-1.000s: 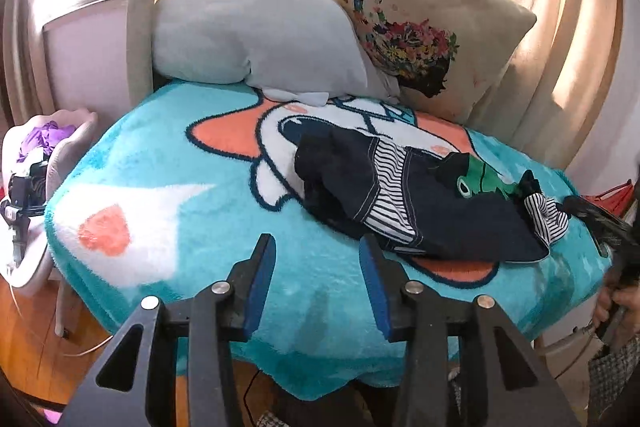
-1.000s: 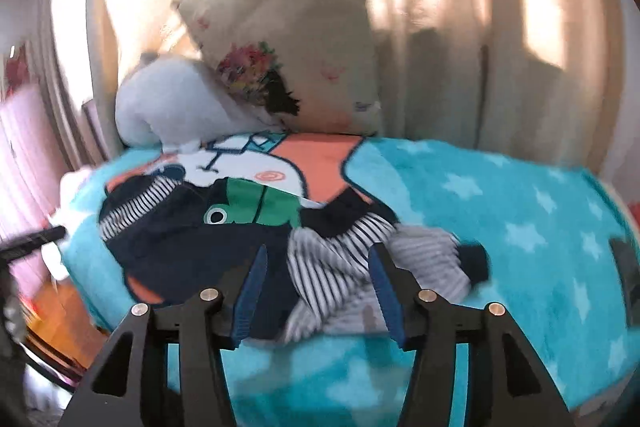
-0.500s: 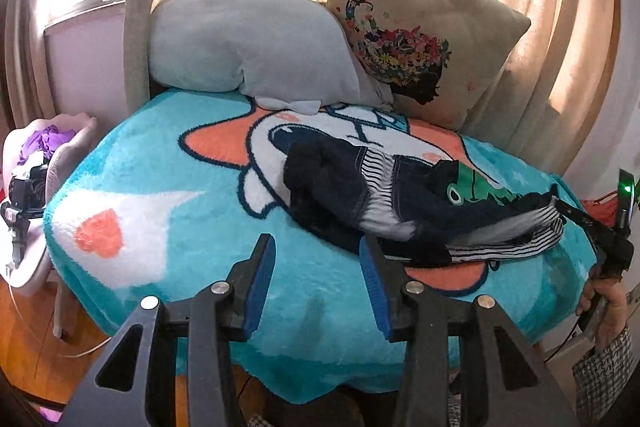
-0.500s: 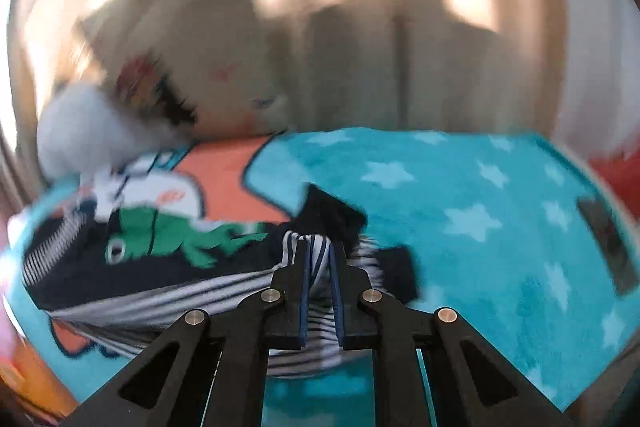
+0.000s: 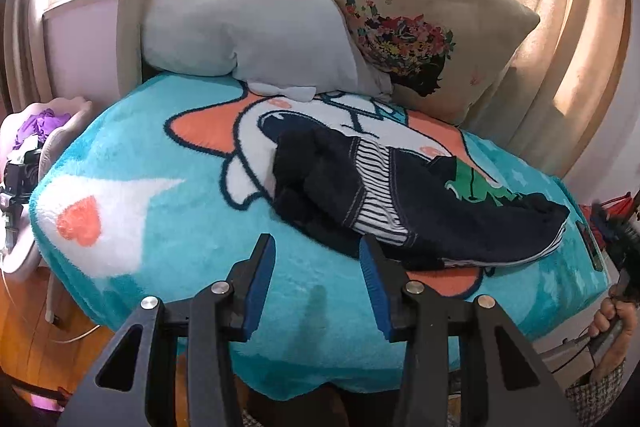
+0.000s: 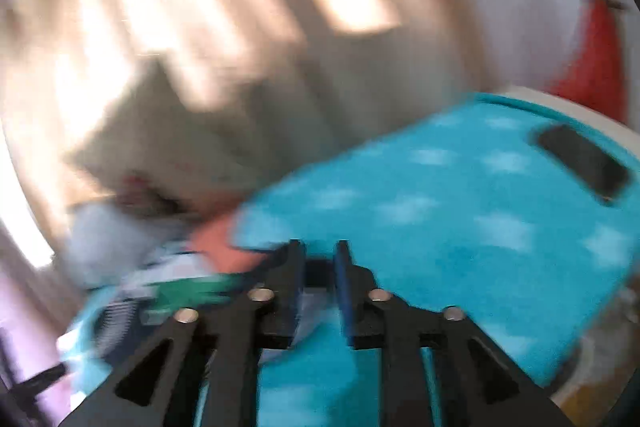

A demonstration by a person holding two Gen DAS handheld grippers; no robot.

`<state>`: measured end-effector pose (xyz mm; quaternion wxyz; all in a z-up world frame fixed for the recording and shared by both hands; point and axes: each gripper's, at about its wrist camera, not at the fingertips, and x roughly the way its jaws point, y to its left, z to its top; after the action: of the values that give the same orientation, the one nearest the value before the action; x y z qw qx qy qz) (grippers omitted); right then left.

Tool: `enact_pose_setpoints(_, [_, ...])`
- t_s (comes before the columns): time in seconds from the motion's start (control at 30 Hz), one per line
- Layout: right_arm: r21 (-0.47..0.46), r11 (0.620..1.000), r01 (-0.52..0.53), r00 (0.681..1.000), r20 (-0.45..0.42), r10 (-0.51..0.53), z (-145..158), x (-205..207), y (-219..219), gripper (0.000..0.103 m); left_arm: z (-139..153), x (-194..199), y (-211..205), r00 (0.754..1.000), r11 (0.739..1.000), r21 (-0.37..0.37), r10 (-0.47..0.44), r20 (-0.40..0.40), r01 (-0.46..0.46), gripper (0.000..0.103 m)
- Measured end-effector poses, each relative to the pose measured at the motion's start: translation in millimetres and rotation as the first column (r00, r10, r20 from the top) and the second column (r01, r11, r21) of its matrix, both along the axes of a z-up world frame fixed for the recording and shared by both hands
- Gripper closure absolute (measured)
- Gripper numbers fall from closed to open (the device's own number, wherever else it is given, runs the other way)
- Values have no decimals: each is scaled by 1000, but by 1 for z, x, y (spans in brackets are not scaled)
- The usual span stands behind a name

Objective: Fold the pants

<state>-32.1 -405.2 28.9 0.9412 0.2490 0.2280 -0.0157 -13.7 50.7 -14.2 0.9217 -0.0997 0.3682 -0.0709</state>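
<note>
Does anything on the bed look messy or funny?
Yes. The dark pants lie crumpled in a heap on the teal blanket, with the striped lining showing, as if partly inside out. The right camera's picture is too blurry to add more.

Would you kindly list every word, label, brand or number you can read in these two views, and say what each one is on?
None can be read.
The blanket carries only a cartoon picture, hearts and stars.
The pillow shows butterflies and a flowered head, no lettering.
The pants show stripes and a green figure, no words.
The dark flat thing on the blanket's far corner is blurred; any mark on it cannot be made out.
</note>
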Motion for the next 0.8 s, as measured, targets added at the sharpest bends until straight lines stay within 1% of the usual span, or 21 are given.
enact_pose_setpoints(0.03, [19, 996, -92, 996, 15, 91, 5, 7, 13, 55, -1, 0, -3, 1000, 1000, 5, -1, -2, 1, 58])
enact_pose_setpoints(0.07, [36, 986, -164, 986, 17, 163, 6, 16, 25, 45, -2, 0, -5, 1000, 1000, 16, 1, -6, -1, 54])
enact_pose_setpoints(0.1, [49, 974, -220, 976, 12, 220, 4, 25, 36, 45, -2, 1, -6, 1000, 1000, 26, 5, -10, -5, 52])
enact_pose_setpoints(0.13, [56, 963, -262, 965, -13, 263, 0, 36, 48, 45, -3, 2, -7, 1000, 999, 42, 15, -16, -14, 52])
enact_pose_setpoints(0.17, [51, 956, -289, 955, -54, 292, -7, 50, 58, 45, -3, 2, -5, 1000, 999, 49, 23, -18, -22, 52])
enact_pose_setpoints(0.2, [38, 955, -293, 951, -92, 296, -16, 60, 64, 45, -3, 3, -2, 999, 998, 49, 36, -19, -35, 52])
enact_pose_setpoints(0.23, [32, 958, -285, 951, -113, 287, -22, 65, 65, 45, -1, 4, 2, 999, 998, 48, 47, -19, -46, 52])
enact_pose_setpoints(0.3, [26, 972, -232, 957, -176, 233, -40, 73, 56, 45, 4, 9, 11, 997, 996, 48, 71, -15, -70, 51])
enact_pose_setpoints(0.33, [6, 985, -172, 962, -216, 169, -49, 74, 45, 45, 7, 14, 13, 997, 996, 46, 76, -12, -75, 51])
enact_pose_setpoints(0.37, [-8, 990, -140, 962, -239, 134, -55, 73, 40, 53, 10, 19, 14, 997, 996, 44, 75, -8, -75, 51])
enact_pose_setpoints(0.4, [-5, 992, -127, 961, -250, 122, -61, 71, 33, 64, 14, 27, 14, 997, 997, 44, 71, -5, -71, 51])
enact_pose_setpoints(0.43, [4, 993, -118, 961, -251, 116, -62, 69, 28, 68, 18, 35, 13, 998, 997, 42, 67, -3, -67, 51])
enact_pose_setpoints(0.47, [5, 994, -111, 962, -251, 109, -62, 66, 25, 70, 22, 45, 9, 998, 998, 32, 58, 3, -58, 51])
enact_pose_setpoints(0.53, [-15, 995, -102, 963, -254, 95, -59, 64, 24, 70, 26, 59, 1, 999, 999, 21, 34, 17, -35, 51])
enact_pose_setpoints(0.6, [-45, 995, -87, 963, -262, 72, -59, 66, 29, 70, 24, 79, -11, 1000, 999, 34, 16, 14, -17, 50])
enact_pose_setpoints(0.63, [-45, 996, -79, 963, -263, 64, -60, 71, 28, 69, 20, 86, -15, 1000, 998, 52, 17, 3, -17, 50])
enact_pose_setpoints(0.7, [-17, 997, -69, 966, -251, 63, -61, 70, 25, 68, 6, 98, -23, 999, 992, 125, 37, -36, -32, 50])
enact_pose_setpoints(0.73, [17, 997, -69, 969, -236, 71, -62, 70, 21, 68, -4, 102, -24, 997, 986, 163, 51, -65, -40, 50])
enact_pose_setpoints(0.77, [72, 995, -69, 974, -211, 83, -63, 68, 14, 68, -15, 104, -24, 993, 983, 177, 57, -100, -39, 50])
enact_pose_setpoints(0.8, [124, 990, -70, 978, -186, 93, -65, 68, 8, 68, -24, 104, -21, 990, 984, 171, 64, -127, -42, 50])
